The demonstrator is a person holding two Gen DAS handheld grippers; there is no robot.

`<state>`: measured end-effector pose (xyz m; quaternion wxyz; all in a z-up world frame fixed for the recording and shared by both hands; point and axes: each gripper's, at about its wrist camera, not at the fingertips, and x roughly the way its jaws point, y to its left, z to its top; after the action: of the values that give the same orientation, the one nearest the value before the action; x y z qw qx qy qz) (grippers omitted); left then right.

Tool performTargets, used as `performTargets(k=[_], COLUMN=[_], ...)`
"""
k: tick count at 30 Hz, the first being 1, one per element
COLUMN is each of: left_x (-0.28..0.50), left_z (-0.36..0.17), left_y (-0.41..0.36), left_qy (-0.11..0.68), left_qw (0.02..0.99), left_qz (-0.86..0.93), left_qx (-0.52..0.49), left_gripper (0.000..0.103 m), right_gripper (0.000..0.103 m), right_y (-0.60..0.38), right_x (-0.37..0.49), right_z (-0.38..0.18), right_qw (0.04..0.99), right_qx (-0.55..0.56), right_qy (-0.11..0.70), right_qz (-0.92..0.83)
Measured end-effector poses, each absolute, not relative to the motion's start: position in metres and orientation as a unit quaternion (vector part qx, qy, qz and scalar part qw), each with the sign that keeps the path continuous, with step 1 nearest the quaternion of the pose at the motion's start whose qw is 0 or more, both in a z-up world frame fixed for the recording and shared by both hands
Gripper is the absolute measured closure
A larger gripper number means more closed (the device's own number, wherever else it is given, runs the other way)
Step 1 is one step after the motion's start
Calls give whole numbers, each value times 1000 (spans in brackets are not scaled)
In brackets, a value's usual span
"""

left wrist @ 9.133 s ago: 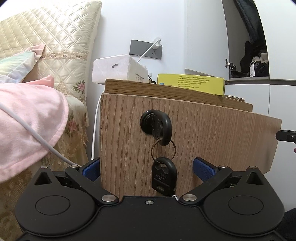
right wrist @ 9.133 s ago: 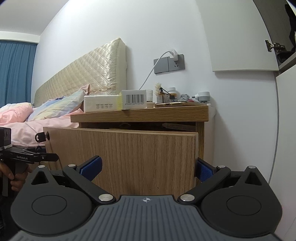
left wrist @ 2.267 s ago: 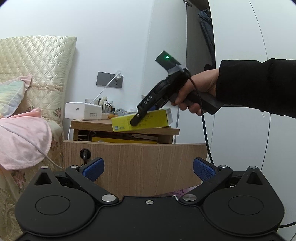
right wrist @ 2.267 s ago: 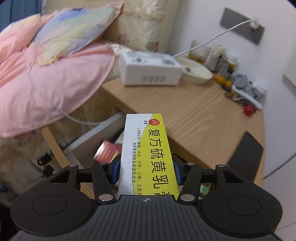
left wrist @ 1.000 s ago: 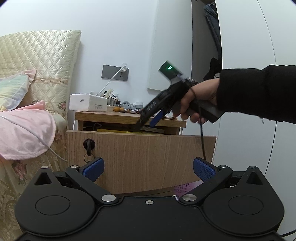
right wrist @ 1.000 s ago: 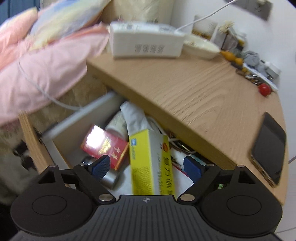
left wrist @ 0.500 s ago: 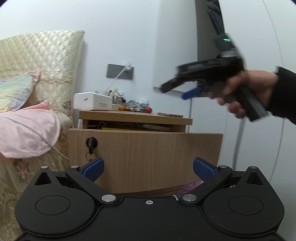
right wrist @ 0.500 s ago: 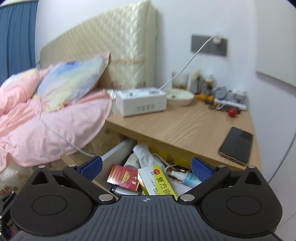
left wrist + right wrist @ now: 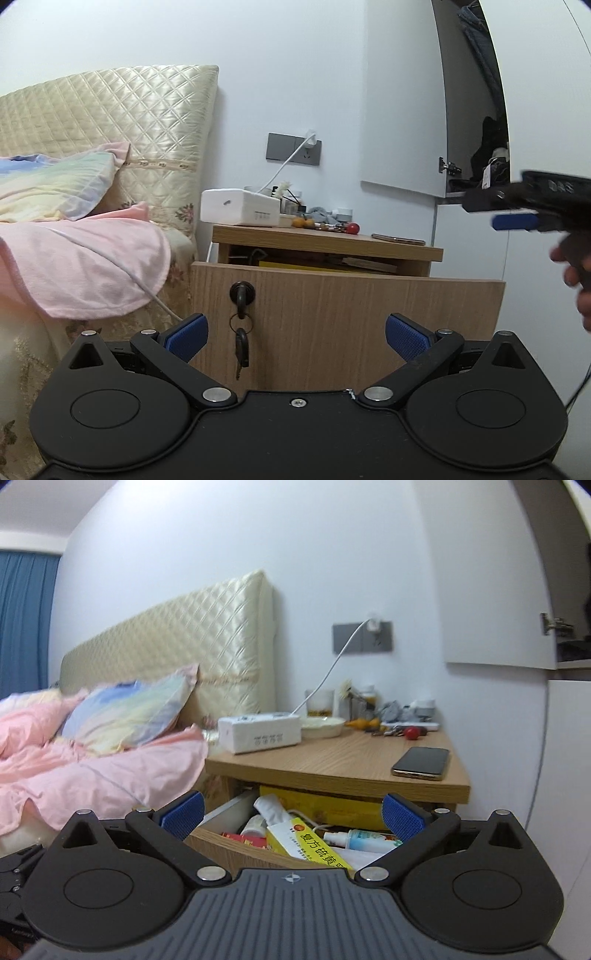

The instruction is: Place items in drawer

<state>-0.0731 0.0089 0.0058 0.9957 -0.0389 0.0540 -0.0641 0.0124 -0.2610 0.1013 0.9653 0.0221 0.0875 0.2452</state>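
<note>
Right gripper (image 9: 291, 814) hangs spread wide and empty above the open drawer (image 9: 236, 843), where the yellow box (image 9: 314, 845) lies among clutter, its near end cut off by the gripper's body. Left gripper (image 9: 297, 332) also gapes empty before the drawer front, whose panel hides the contents. The person's hand (image 9: 576, 280) is cropped at the edge.

We see the drawer (image 9: 236, 853) pulled open.
Our yellow box (image 9: 314, 843) lies tilted inside, among tubes and a red pack.
</note>
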Motion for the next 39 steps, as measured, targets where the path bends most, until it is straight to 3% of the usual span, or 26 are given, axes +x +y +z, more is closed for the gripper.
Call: performTargets(k=[19,39], left_x=[-71,-69], left_z=[5,4], left_y=[8,12], left_qy=[39,36], left_qw=[998,999], left_qz=[-39,-25], left_qx=[-23,-19], left_gripper=[1,2], right_gripper=[0,0], right_y=[-251,-266], right_x=[-50,-55], right_z=[30,29], right_qw=[987,989], right_qx=[48,66], right_qy=[-19,-8], right_qz=[154,131])
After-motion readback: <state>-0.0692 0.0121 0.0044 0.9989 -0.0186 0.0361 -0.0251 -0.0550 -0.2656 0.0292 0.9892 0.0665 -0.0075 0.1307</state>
